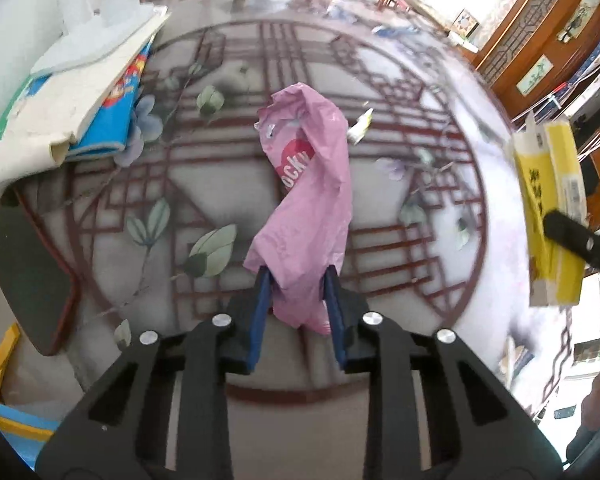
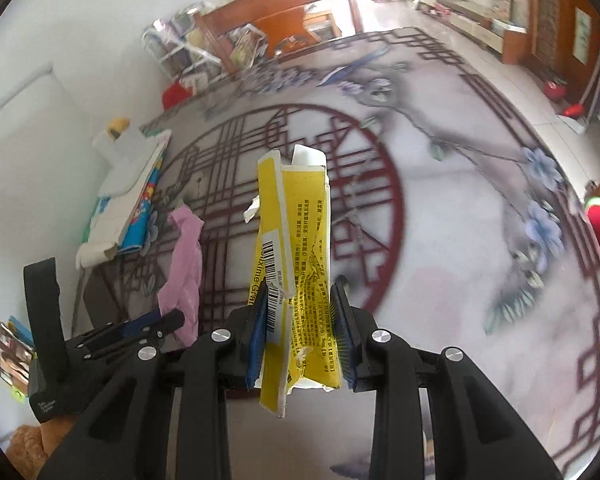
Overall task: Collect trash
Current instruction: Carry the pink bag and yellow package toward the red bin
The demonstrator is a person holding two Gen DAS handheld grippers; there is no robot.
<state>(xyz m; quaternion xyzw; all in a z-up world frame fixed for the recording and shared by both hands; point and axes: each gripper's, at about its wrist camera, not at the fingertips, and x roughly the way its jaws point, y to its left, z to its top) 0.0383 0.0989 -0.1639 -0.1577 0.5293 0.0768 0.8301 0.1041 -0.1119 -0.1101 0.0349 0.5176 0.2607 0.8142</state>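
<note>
My left gripper (image 1: 298, 276) is shut on a crumpled pink plastic wrapper (image 1: 312, 184) that hangs above the patterned rug (image 1: 180, 184). The same pink wrapper (image 2: 184, 264) shows in the right wrist view, clamped by the left gripper (image 2: 168, 322) at the lower left. My right gripper (image 2: 300, 288) is shut on a torn, flattened yellow carton (image 2: 296, 248) with a barcode and printed text, held off the rug. That yellow carton (image 1: 552, 200) appears at the right edge of the left wrist view. A small scrap of white and yellow wrapper (image 1: 360, 126) lies on the rug beyond the pink one.
A stack of white foam and a blue picture book (image 1: 100, 92) lies on the rug's left edge, with a dark flat pad (image 1: 28, 264) in front of it. Wooden furniture (image 1: 540, 40) lines the far right wall. A wire rack with books (image 2: 188, 48) stands at the back left.
</note>
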